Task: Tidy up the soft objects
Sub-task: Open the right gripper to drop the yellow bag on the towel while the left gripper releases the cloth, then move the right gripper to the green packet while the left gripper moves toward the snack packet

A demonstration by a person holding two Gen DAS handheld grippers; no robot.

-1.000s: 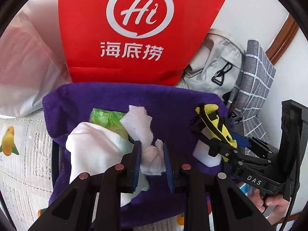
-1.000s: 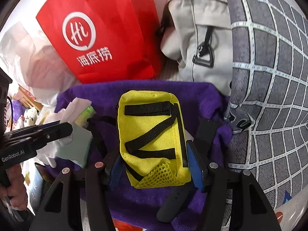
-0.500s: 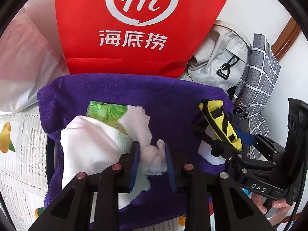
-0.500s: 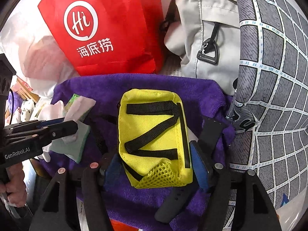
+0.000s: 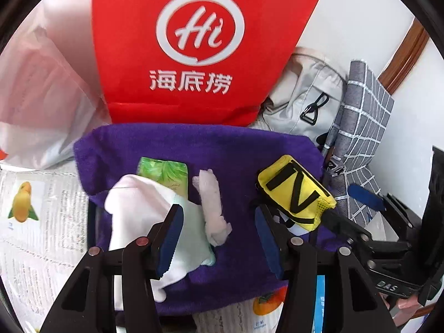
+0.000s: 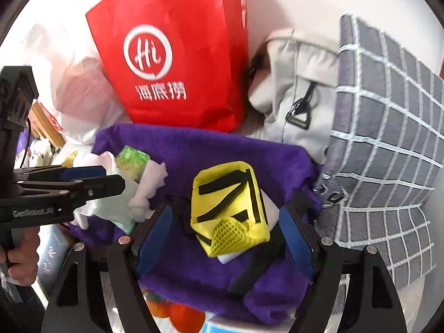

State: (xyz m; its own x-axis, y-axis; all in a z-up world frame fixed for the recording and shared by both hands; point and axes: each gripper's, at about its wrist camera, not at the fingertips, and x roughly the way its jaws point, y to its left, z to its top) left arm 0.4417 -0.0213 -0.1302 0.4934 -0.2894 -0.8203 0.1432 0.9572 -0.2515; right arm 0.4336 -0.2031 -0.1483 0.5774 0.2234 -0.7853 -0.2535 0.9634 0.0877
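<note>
Purple towel [image 5: 222, 149] under crumpled white cloth [image 5: 212, 208] and yellow black-strapped pouch [image 6: 230, 208], both tools opening, empty.

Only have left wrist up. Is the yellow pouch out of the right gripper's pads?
Observer: Yes. In the right wrist view the yellow pouch lies between the opening jaws of the right gripper, with gaps on both sides.
Operator: Anything under it?
Observer: A white block pokes out beneath it, on the purple towel.
Operator: Who's holding the left gripper?
Observer: A bare hand wraps its handle at the frame's left edge.
</note>
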